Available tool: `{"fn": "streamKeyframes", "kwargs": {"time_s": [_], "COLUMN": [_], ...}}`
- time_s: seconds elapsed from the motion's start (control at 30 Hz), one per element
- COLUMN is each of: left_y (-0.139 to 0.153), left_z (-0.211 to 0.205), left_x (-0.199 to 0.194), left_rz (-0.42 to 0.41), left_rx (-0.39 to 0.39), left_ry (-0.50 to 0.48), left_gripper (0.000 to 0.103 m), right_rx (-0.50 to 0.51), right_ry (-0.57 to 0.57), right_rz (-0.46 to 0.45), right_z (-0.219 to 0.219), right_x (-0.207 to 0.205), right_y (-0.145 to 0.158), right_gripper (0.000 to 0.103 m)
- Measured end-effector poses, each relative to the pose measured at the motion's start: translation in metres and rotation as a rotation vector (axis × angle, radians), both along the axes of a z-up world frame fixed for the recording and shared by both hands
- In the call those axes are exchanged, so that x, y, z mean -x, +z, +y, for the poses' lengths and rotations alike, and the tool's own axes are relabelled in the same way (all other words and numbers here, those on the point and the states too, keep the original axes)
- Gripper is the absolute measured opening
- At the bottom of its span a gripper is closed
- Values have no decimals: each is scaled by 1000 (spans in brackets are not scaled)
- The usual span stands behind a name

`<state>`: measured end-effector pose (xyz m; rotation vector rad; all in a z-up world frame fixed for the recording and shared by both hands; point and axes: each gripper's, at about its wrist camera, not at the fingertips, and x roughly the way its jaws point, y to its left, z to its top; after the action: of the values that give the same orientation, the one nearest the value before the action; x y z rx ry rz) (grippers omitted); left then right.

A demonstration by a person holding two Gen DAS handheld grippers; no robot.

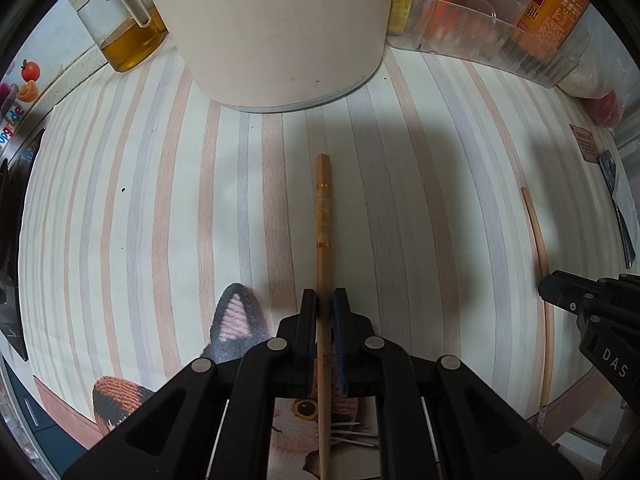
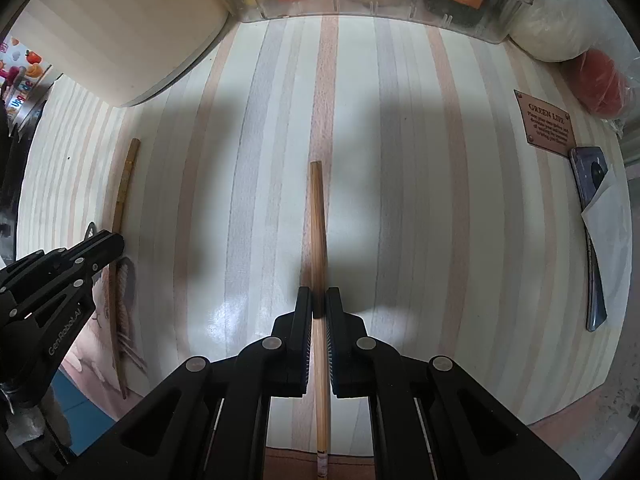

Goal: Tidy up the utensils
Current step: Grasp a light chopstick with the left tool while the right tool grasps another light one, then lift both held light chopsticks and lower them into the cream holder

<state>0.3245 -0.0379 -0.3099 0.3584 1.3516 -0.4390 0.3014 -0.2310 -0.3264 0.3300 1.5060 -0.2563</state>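
Note:
Two wooden chopsticks lie lengthwise on a striped table. My left gripper [image 1: 324, 300] is shut on a chopstick with gold bands [image 1: 322, 216], which runs forward from between the fingers. My right gripper [image 2: 319, 300] is shut on a plain chopstick [image 2: 317, 224], also pointing forward. The plain chopstick also shows in the left wrist view [image 1: 540, 240] at the right, with the right gripper [image 1: 592, 312] on it. The banded chopstick shows at the left of the right wrist view [image 2: 122, 196], held by the left gripper [image 2: 100, 248].
A large cream round container [image 1: 276, 28] stands straight ahead. An oil jug [image 1: 124, 28] is at back left. A clear bin of sauce bottles [image 1: 500, 20] is at back right. A cat-face coaster [image 1: 236, 324] lies under my left gripper. A phone [image 2: 592, 232] and a brown tag [image 2: 546, 120] lie at right.

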Motion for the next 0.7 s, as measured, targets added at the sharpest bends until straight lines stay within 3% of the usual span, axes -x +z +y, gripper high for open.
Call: {"fn": "streamKeyframes", "kwargs": {"time_s": [0.37, 0.7], "left_y": [1, 1], "left_z": [-6, -2], "left_x": [7, 6], "left_rz": [-40, -35], "left_rx": [-21, -9], "left_ry": [-26, -8], "left_gripper": [5, 5], "right_rx": [100, 93], "right_ry": [16, -1], "right_rz": [-37, -49], "right_z": [36, 55], "right_x": [0, 0], "right_y": [-4, -7], "right_gripper": [7, 7]}}
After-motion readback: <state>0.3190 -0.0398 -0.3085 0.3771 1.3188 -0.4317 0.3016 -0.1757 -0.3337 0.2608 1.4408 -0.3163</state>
